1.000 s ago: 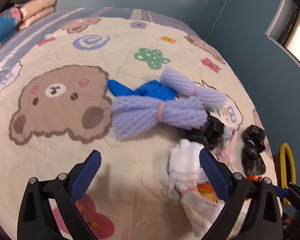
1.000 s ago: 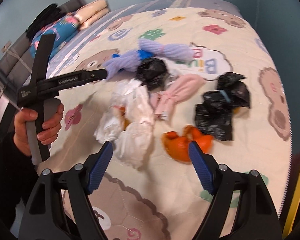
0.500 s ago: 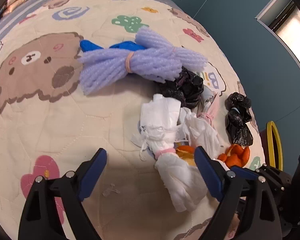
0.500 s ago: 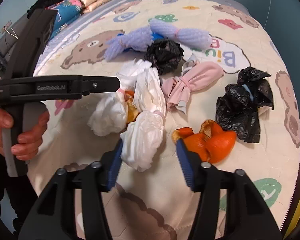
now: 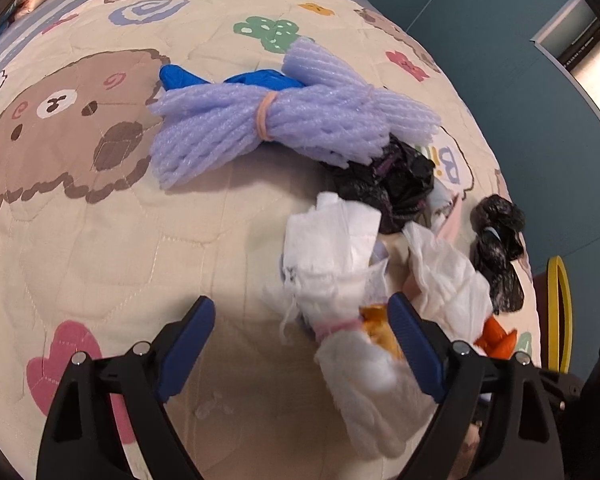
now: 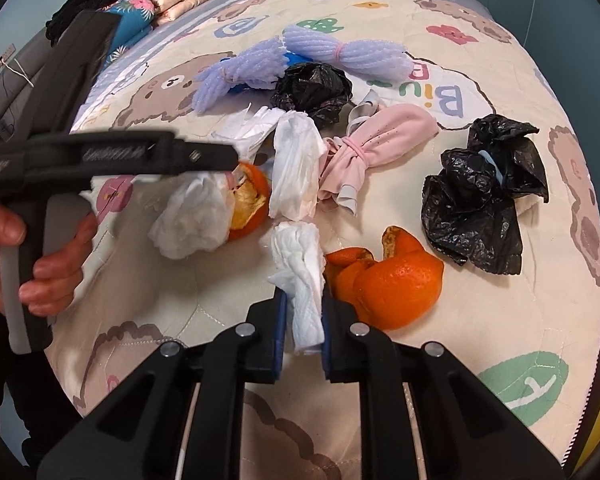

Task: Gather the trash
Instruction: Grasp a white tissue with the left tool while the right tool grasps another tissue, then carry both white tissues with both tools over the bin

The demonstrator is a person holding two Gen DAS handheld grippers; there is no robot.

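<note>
1. A slip is the chief risk. The white tissue bundle [image 6: 298, 276] is pinched only at its lower end by the right gripper [image 6: 303, 320], at bottom centre of the right wrist view. The paper looks soft and thin, so it is judged likely to tear or slide out if it is pulled up sharply.

2. A second risk is judged from its neighbours. The held tissue lies just beside the orange peel [image 6: 388, 276], and its upper part reaches toward the pink cloth bundle [image 6: 372, 144] in mid frame. If they are snagged, the peel or the cloth could be dragged along or scattered over the quilt [image 6: 500, 340].

3. The right gripper is nearly closed, its blue pads pressed against both sides of the tissue. Nothing else is gripped by it.

4. The left gripper [image 5: 300, 344] is spread wide and nothing is held. In the left wrist view another white tissue bundle [image 5: 340, 280], tied with a pink band, lies between its fingers at lower right; whether a pad touches it cannot be told.

5. Uncollected trash is spread across mid frame: purple foam netting [image 6: 300, 60], a blue item [image 5: 236, 78] beneath it, and two black bags [image 6: 480, 196].
</note>
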